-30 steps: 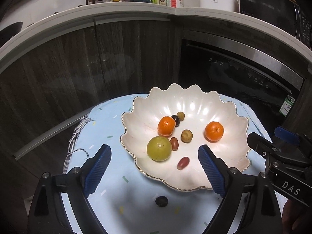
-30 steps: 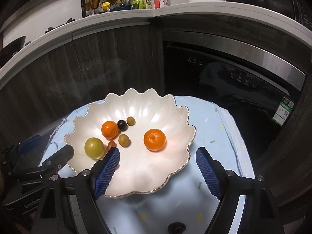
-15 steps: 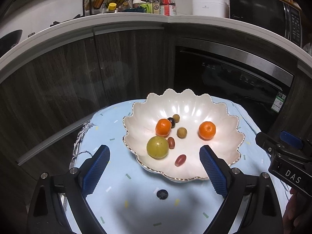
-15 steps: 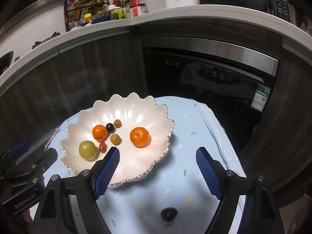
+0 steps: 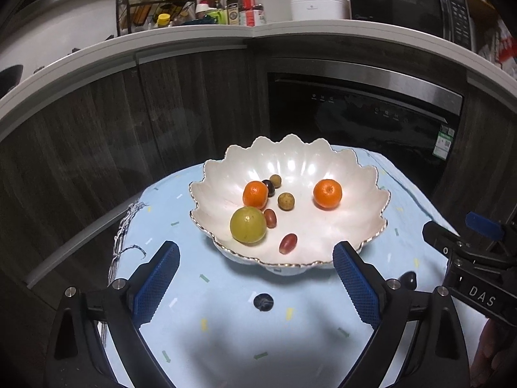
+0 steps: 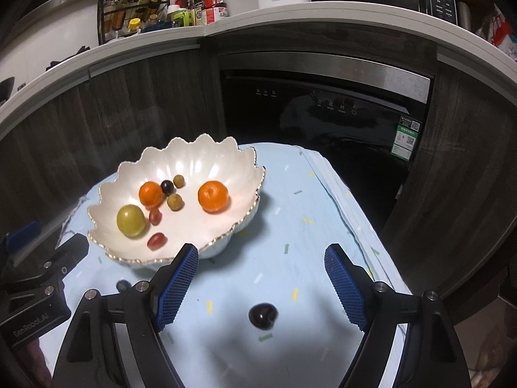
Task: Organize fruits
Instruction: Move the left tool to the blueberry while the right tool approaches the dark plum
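A white scalloped bowl [image 5: 352,226] [image 6: 226,174] stands on a light blue cloth [image 5: 226,339]. It holds two oranges [image 5: 327,193], a green fruit [image 5: 248,224], red grapes [image 5: 288,243] and small brown and dark fruits. A dark blueberry [image 5: 263,302] lies on the cloth in front of the bowl, between my left gripper's [image 5: 255,281] open fingers. A dark cherry [image 6: 262,315] lies between my right gripper's [image 6: 261,281] open fingers; it also shows in the left wrist view [image 5: 407,280]. Both grippers are empty.
The cloth covers a small table [image 6: 323,200] whose edges drop off left and right. Dark wood cabinets [image 5: 161,113] and a black oven [image 5: 362,119] stand behind. A white counter [image 5: 258,32] above carries bottles and a spice rack.
Both grippers have pulled back from the bowl and risen. The bowl looks smaller, and the blueberry and cherry on the cloth have come into fuller view.
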Tool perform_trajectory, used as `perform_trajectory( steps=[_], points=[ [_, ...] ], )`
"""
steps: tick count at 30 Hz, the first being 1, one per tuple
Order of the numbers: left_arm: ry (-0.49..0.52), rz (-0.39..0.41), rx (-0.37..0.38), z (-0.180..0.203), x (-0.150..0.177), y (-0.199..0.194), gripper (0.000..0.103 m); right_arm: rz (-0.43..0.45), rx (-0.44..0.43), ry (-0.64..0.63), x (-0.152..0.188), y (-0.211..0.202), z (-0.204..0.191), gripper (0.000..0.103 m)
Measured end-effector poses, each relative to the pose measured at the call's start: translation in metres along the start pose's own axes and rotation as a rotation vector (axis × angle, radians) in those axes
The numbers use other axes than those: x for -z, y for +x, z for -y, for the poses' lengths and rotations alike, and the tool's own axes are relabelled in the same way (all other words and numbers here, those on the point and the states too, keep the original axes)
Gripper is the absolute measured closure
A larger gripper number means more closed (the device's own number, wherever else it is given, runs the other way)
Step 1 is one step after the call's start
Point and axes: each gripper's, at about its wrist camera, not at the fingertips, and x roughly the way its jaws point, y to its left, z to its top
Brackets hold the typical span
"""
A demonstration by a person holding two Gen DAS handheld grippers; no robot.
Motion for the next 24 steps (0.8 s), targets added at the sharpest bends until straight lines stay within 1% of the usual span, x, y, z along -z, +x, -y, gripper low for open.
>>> perform_trajectory(
  steps=[8, 15, 18, 22, 24],
  points=[
    [0.028, -0.002, 0.010, -0.002, 0.015, 0.006, 0.006, 0.009, 0.044, 0.007, 0.018, -0.006, -0.004, 0.022],
    [0.013, -0.030, 0.000, -0.005, 0.027, 0.019, 0.007, -0.021, 0.068, -0.012, 0.033, 0.003, -0.011, 0.022],
    [0.007, -0.047, 0.004, -0.006, 0.033, 0.026, 0.013, -0.044, 0.089, -0.025, 0.040, 0.012, -0.013, 0.022],
    [0.002, -0.069, 0.005, -0.007, 0.040, 0.037, 0.014, -0.059, 0.101, -0.025, 0.045, 0.019, -0.012, 0.022],
    [0.007, -0.083, 0.006, -0.006, 0.042, 0.043, 0.016, -0.069, 0.100, -0.032, 0.048, 0.023, -0.012, 0.022]
  ],
)
